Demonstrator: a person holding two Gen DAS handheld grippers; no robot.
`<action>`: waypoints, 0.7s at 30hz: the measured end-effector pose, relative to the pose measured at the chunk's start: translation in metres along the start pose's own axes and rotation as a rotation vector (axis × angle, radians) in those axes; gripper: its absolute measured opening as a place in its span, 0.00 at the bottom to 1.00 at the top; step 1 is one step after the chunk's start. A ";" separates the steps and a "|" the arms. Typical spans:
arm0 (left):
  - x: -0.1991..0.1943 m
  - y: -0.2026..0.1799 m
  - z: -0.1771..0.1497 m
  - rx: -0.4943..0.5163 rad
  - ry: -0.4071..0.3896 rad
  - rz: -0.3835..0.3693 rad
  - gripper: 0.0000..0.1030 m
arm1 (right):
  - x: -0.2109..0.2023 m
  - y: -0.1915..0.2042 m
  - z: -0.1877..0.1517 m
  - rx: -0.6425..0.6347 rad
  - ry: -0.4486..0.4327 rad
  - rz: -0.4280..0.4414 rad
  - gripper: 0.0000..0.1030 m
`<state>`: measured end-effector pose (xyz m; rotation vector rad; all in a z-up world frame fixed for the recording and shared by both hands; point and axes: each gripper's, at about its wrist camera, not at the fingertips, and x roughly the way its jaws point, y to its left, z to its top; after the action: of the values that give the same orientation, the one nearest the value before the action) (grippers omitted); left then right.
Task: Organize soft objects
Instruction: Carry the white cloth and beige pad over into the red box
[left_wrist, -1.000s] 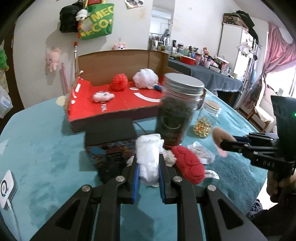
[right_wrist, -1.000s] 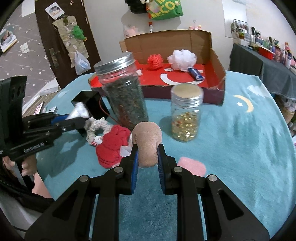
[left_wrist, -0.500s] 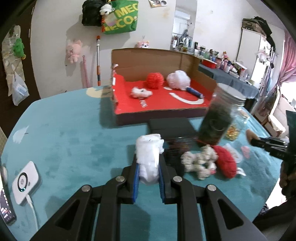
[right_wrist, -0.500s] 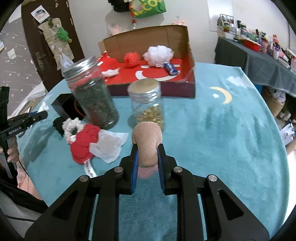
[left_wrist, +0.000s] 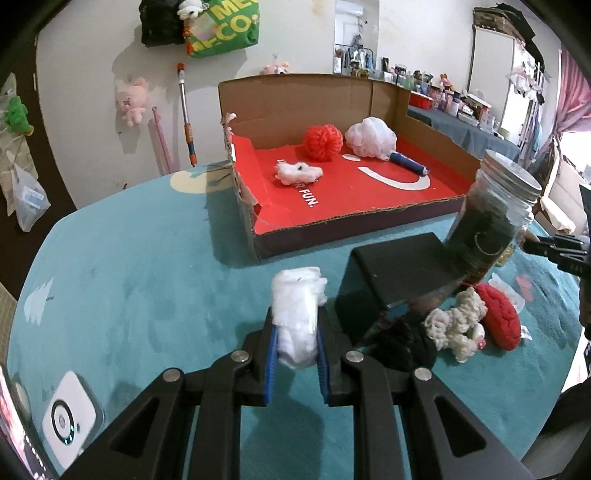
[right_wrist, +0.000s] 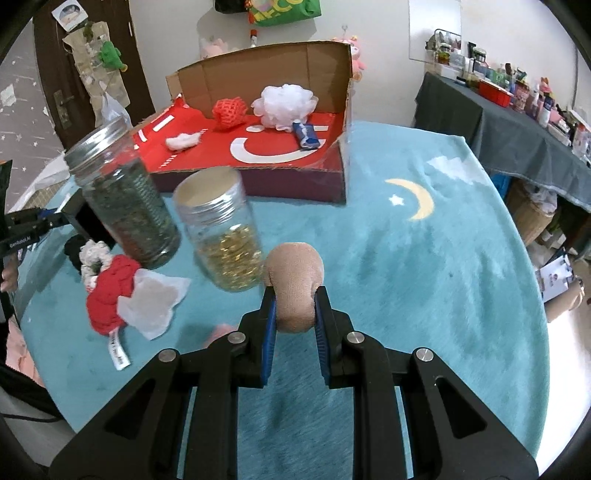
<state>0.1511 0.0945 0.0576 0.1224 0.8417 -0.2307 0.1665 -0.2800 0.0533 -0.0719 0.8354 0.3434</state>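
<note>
My left gripper (left_wrist: 295, 338) is shut on a white soft wad (left_wrist: 298, 314), held above the teal tablecloth, short of the red cardboard box (left_wrist: 354, 199). My right gripper (right_wrist: 293, 315) is shut on a tan soft ball (right_wrist: 295, 284), right of the gold-bead jar (right_wrist: 221, 236). The box holds a red knit ball (left_wrist: 322, 142), a white puff (left_wrist: 371, 138), a small white fluff (left_wrist: 298, 171) and a blue tube (left_wrist: 408, 164). A red knit piece (right_wrist: 109, 295), a cream scrunchie (right_wrist: 92, 256) and a black soft item (left_wrist: 406, 343) lie on the cloth.
A tall jar of dark leaves (right_wrist: 123, 199) and a black box (left_wrist: 399, 266) stand in front of the red box. White thin paper (right_wrist: 151, 301) lies by the red knit piece. A white device (left_wrist: 72, 421) sits at the table's left edge. A dark side table (right_wrist: 517, 136) stands right.
My left gripper has swung left and back with the white wad, away from the jar. My right gripper has drawn back and right with the tan ball, away from the red knit piece.
</note>
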 end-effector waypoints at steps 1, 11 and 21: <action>0.001 0.001 0.002 0.005 0.002 0.000 0.18 | 0.002 -0.001 0.002 -0.007 0.003 -0.005 0.18; 0.007 0.009 0.028 0.067 -0.007 -0.016 0.18 | 0.013 -0.018 0.029 -0.032 0.006 0.027 0.18; 0.012 -0.010 0.083 0.118 -0.028 -0.144 0.18 | 0.004 -0.016 0.080 -0.058 -0.052 0.174 0.18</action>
<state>0.2158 0.0667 0.1034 0.1691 0.8097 -0.4173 0.2310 -0.2783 0.1033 -0.0444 0.7818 0.5310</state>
